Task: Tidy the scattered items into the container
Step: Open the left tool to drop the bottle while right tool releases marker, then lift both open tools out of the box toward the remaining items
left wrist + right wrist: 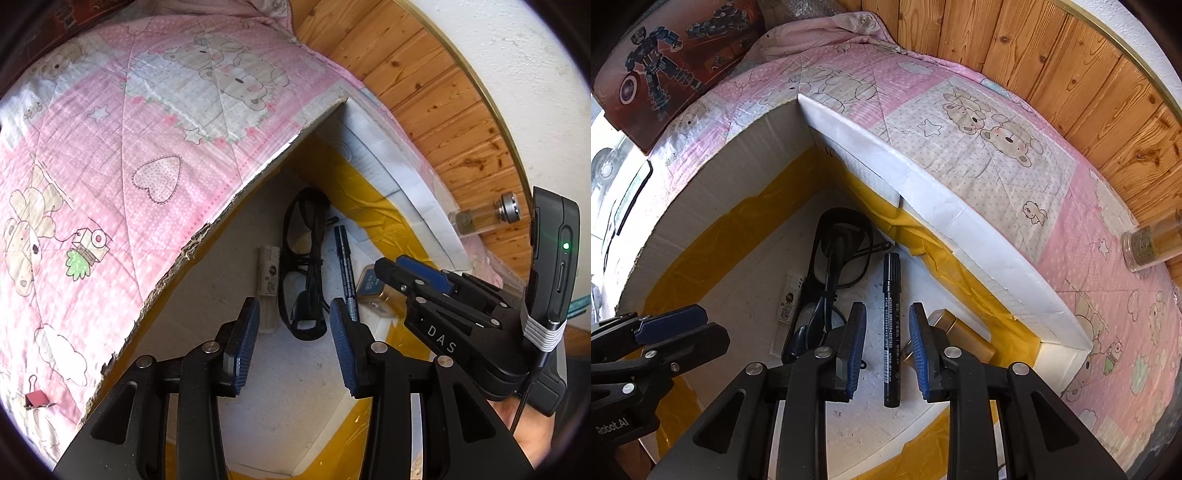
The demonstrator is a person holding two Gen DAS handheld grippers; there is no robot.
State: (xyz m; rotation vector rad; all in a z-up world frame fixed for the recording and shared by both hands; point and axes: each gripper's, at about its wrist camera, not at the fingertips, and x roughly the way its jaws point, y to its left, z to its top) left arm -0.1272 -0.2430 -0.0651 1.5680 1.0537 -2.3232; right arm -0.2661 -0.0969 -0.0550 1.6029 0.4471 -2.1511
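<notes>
Pink quilt [979,155]: box [960,229]; jar [1145,251]; clip [37,400].

I see a pink bear-print quilt [979,147] covering the bed, wood-panelled wall [1052,66] at two o'clock, white plaster [498,55] above.

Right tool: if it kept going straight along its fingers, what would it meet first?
Most likely the black marker, lying on the box floor between the open fingers of the right tool. The pads do not touch it; depth is hard to judge.
</notes>
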